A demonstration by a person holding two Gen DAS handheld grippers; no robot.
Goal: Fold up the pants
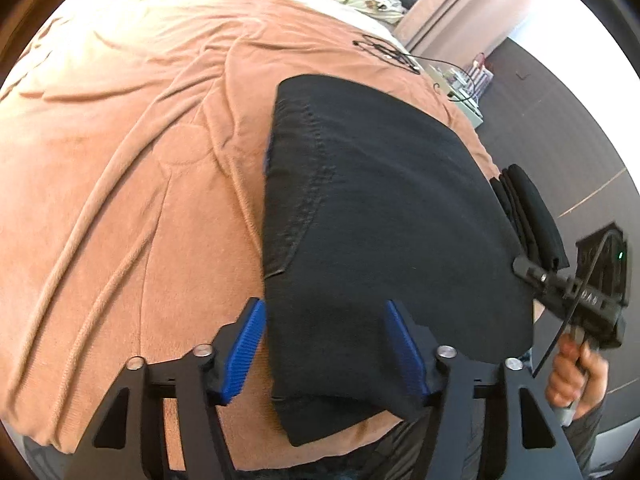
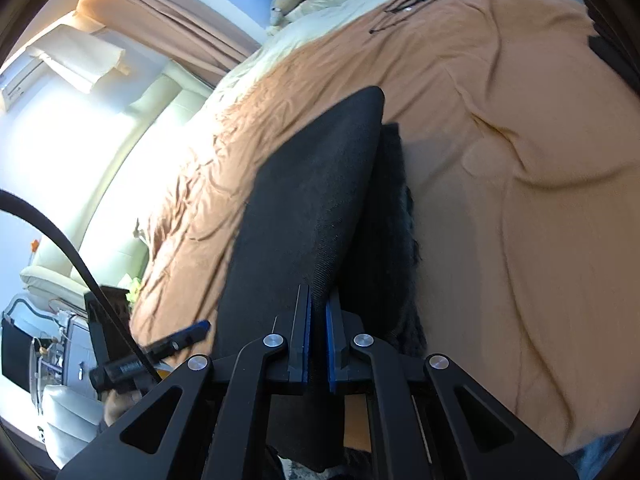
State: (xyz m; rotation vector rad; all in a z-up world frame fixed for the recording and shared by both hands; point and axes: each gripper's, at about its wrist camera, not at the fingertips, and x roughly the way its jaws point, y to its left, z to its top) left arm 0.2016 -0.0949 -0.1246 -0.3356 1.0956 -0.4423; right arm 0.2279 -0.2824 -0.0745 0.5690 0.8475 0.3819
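Black twill pants point(image 1: 380, 208), folded into a thick slab, on a wrinkled orange plush blanket point(image 1: 120, 152). Left gripper point(image 1: 324, 344) — ribbed blue pads spread, straddling one fold. Right gripper point(image 2: 318, 312) — pads pinching the cloth's raised edge.

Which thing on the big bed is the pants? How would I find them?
Look at the wide bed under its wrinkly orange blanket. Near its close edge lie the black folded pants, one flat dark slab with stitched seams. Nothing else on the blanket is big and black; the thin black cord is far off.

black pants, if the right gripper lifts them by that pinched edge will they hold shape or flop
Probably flop: the black pants already drape in soft folded layers over the orange blanket. The stitched denim-like cloth looks fairly heavy, so layers may slide apart from the right gripper.
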